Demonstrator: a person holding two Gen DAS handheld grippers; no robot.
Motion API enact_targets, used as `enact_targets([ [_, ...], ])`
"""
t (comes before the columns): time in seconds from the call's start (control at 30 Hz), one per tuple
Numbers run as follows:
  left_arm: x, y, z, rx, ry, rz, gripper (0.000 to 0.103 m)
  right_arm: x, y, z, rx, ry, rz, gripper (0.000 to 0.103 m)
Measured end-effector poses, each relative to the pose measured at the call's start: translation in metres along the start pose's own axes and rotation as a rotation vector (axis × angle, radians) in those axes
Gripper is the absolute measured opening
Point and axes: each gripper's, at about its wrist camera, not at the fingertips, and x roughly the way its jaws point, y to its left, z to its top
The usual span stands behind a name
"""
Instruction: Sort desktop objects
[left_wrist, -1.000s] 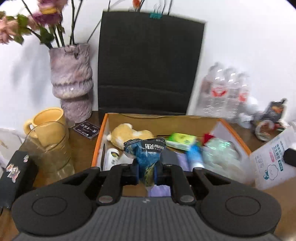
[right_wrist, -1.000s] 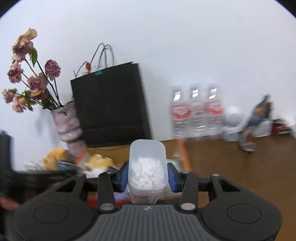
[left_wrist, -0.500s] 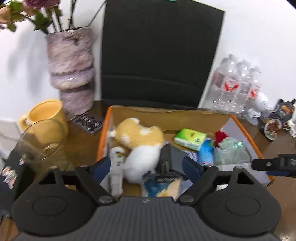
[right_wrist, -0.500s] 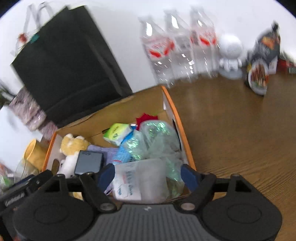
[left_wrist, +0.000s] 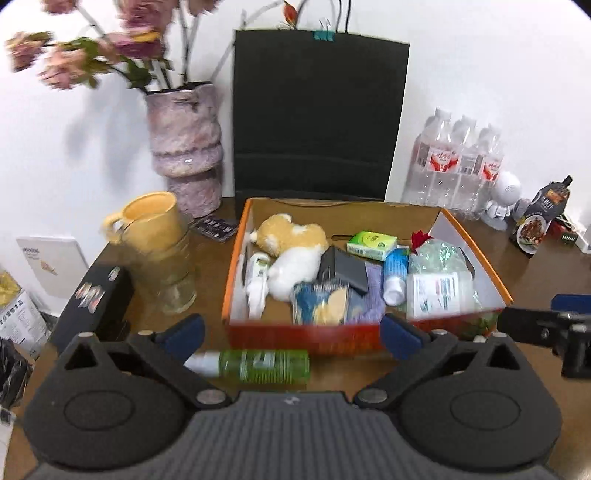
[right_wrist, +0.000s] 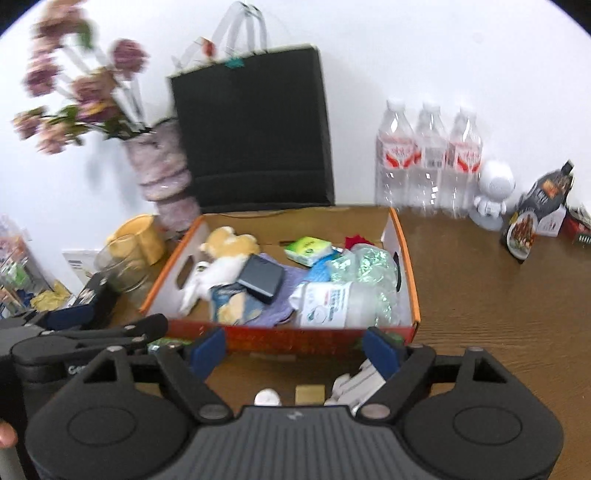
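Note:
An orange cardboard box (left_wrist: 236, 266) (right_wrist: 410, 280) on the wooden desk holds a plush toy (left_wrist: 291, 243), a dark power bank (left_wrist: 347, 269), a blue snack bag (left_wrist: 321, 302), a green tissue pack (left_wrist: 371, 244) and a clear cotton-swab jar (left_wrist: 439, 295) (right_wrist: 332, 304). My left gripper (left_wrist: 291, 334) is open and empty, in front of the box, above a green bottle (left_wrist: 258, 365) lying on the desk. My right gripper (right_wrist: 293, 350) is open and empty at the box's front wall. Small white items (right_wrist: 354, 387) lie on the desk between its fingers.
A black paper bag (left_wrist: 317, 110) stands behind the box. A vase (left_wrist: 184, 147), a yellow mug (left_wrist: 147, 221), a glass (left_wrist: 173, 273) and a black box (left_wrist: 92, 302) are at the left. Water bottles (right_wrist: 428, 162), a white figure (right_wrist: 493, 192) and packets stand at the right.
Both grippers opened and let go: the snack bag and the cotton-swab jar now lie in the box. Both grippers have pulled back to the box's front.

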Motion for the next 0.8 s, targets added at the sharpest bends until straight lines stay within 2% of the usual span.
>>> enact_targets([
  [0.07,-0.006,0.003,-0.036,-0.016,-0.015,0.022,0.103,-0.008,-0.001,-0.039,-0.020,-0.086,-0.001,0.103],
  [0.1,-0.010,0.004,-0.054,-0.024,-0.023,0.033,0.103,-0.010,-0.001,-0.061,-0.027,-0.119,-0.012,0.103],
  [0.17,-0.016,0.007,-0.093,-0.038,-0.028,0.039,0.103,-0.007,-0.001,-0.102,-0.025,-0.111,-0.050,0.103],
  [0.23,-0.020,0.006,-0.125,-0.042,0.004,-0.001,0.103,-0.004,-0.001,-0.137,-0.021,-0.084,-0.072,0.102],
  [0.33,-0.027,-0.002,-0.160,0.011,0.014,-0.027,0.103,-0.005,0.000,-0.170,-0.030,-0.072,-0.085,0.102],
  [0.43,-0.029,-0.011,-0.173,0.100,-0.010,-0.010,0.103,-0.007,-0.001,-0.187,-0.024,-0.069,-0.097,0.102],
  [0.57,-0.026,-0.010,-0.174,0.085,-0.010,0.014,0.103,-0.003,-0.003,-0.190,-0.002,-0.047,-0.107,0.102],
  [0.8,-0.021,-0.004,-0.177,0.042,0.010,0.003,0.103,0.006,0.001,-0.197,-0.025,-0.013,-0.121,0.103],
])
